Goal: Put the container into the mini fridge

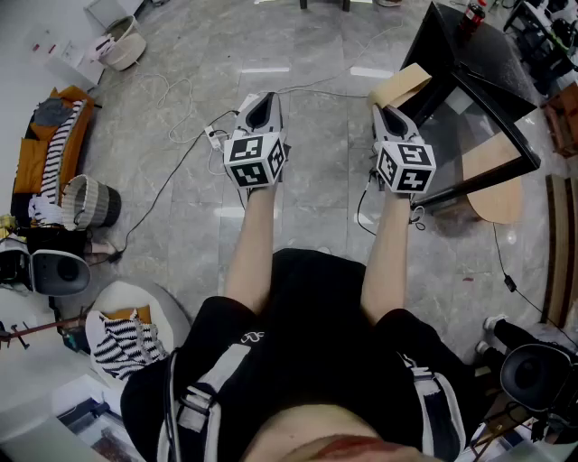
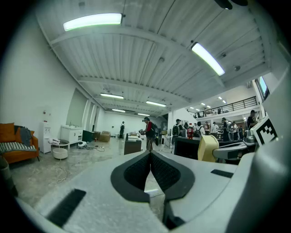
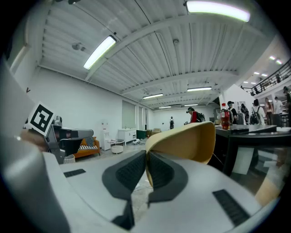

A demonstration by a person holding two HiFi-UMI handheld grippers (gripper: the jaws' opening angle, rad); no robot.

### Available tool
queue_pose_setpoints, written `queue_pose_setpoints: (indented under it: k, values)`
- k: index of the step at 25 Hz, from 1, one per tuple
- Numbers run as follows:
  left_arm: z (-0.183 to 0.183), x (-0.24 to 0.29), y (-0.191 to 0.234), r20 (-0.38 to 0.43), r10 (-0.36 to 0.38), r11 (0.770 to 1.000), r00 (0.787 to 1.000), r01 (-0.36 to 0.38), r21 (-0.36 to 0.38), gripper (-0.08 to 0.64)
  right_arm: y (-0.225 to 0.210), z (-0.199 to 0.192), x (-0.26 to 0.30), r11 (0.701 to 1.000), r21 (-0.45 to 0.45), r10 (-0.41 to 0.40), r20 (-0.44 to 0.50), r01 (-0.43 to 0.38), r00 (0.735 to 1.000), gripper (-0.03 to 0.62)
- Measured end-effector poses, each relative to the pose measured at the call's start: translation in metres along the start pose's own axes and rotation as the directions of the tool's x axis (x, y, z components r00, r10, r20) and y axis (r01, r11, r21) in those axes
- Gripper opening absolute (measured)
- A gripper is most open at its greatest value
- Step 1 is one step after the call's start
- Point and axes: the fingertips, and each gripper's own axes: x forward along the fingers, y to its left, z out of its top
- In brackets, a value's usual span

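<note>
At the far left an orange sofa (image 1: pixel 54 144) with a striped cloth lines the wall, and a wastebasket (image 1: pixel 90 200) stands just before it. A thin cable (image 1: pixel 172 171) trails over the grey stone floor (image 1: pixel 307 180) to a power strip (image 1: pixel 215 137). Ahead of both hands the floor lies open.

The left gripper (image 1: pixel 264 101) hangs over that floor with its jaws pressed together on nothing. The right gripper (image 1: pixel 384 110) is level with it, well apart from it, its jaws likewise together and bare.

Close to the right gripper's tip curves the back of a tan chair (image 1: pixel 402 83). The chair is tucked against a black counter (image 1: pixel 488 63) whose edge closes the right side, and a red bottle (image 1: pixel 471 13) stands on its top. Neither container nor mini fridge can be made out.
</note>
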Motion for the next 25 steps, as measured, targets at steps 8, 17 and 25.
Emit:
queue_pose_setpoints:
  k: [8, 17, 25]
  values:
    - [-0.008, -0.001, -0.009, -0.012, -0.001, 1.0, 1.0, 0.001, -0.015, 0.009, -0.006, -0.003, -0.007, 1.0, -0.012, 0.01, -0.003, -0.01, 1.0, 0.021]
    - [-0.006, 0.009, -0.02, -0.004, 0.002, 0.999, 1.0, -0.002, -0.032, 0.009, -0.021, -0.004, -0.003, 1.0, -0.002, 0.03, -0.025, -0.03, 0.999, 0.023]
    - [-0.009, 0.03, -0.019, -0.015, 0.002, 0.999, 1.0, -0.003, -0.043, 0.009, -0.008, -0.007, 0.032, 0.994, -0.007, 0.106, -0.043, -0.106, 0.993, 0.023]
